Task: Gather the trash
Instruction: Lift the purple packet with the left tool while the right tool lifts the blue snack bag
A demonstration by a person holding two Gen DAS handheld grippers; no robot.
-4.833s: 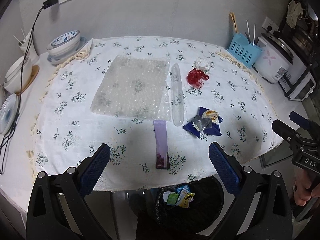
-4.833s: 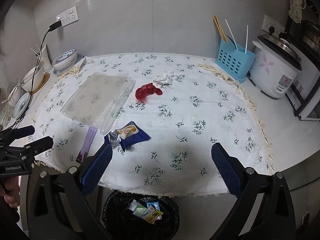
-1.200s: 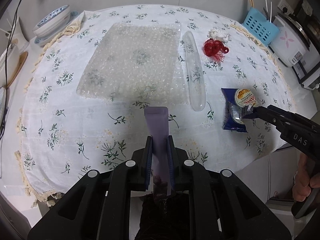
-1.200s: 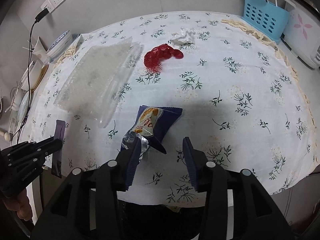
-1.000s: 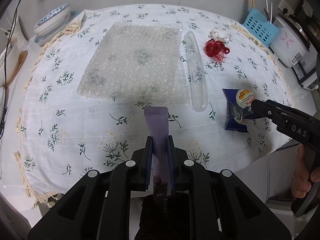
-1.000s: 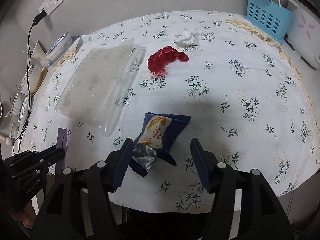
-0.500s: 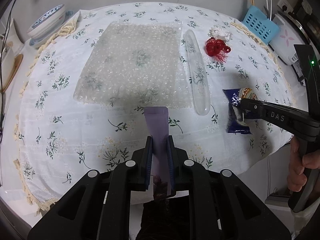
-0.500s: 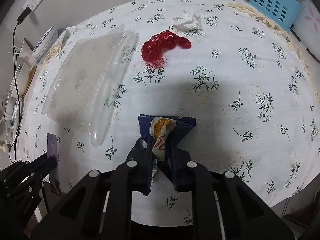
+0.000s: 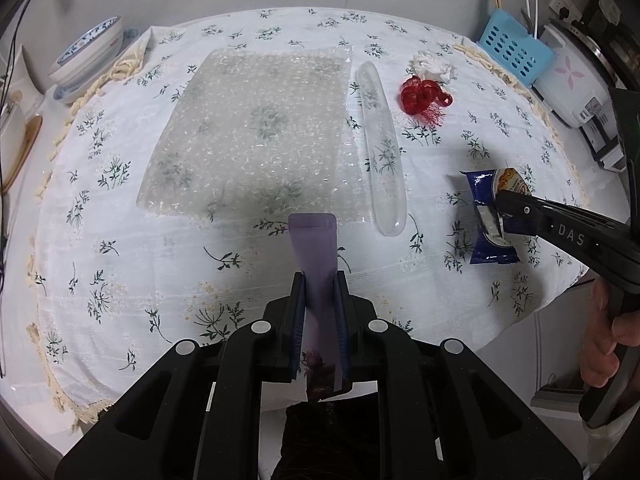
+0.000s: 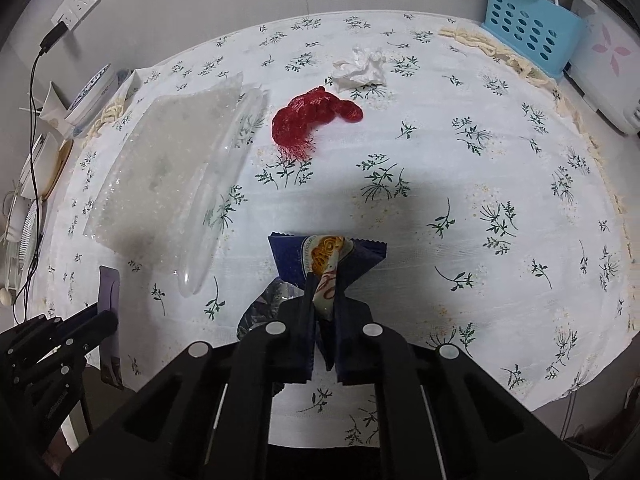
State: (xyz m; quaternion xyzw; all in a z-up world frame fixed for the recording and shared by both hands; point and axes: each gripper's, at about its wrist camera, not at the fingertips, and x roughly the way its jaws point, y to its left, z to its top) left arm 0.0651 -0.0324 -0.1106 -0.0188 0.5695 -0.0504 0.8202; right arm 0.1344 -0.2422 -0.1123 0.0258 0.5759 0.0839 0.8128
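My left gripper (image 9: 319,280) is shut on a purple sachet (image 9: 316,248) and holds it above the table's near edge; it also shows at the left of the right wrist view (image 10: 109,292). My right gripper (image 10: 322,280) is shut on a blue snack wrapper (image 10: 292,256) with a torn silver end, lying at the table's front; it also shows in the left wrist view (image 9: 486,216). A bubble wrap sheet (image 9: 252,132), a clear plastic tube (image 9: 380,148), a red net (image 10: 308,120) and a crumpled white tissue (image 10: 360,68) lie on the floral tablecloth (image 10: 480,184).
A blue utensil basket (image 10: 528,28) and a white rice cooker (image 9: 568,84) stand at the back right. Bowls (image 9: 88,56) sit at the back left by a cable (image 10: 36,92). A dark bin (image 9: 332,440) shows below the table edge.
My right gripper has shut on the blue wrapper, which it stood open around a second ago. My left gripper keeps the purple sachet and has shifted slightly forward over the table.
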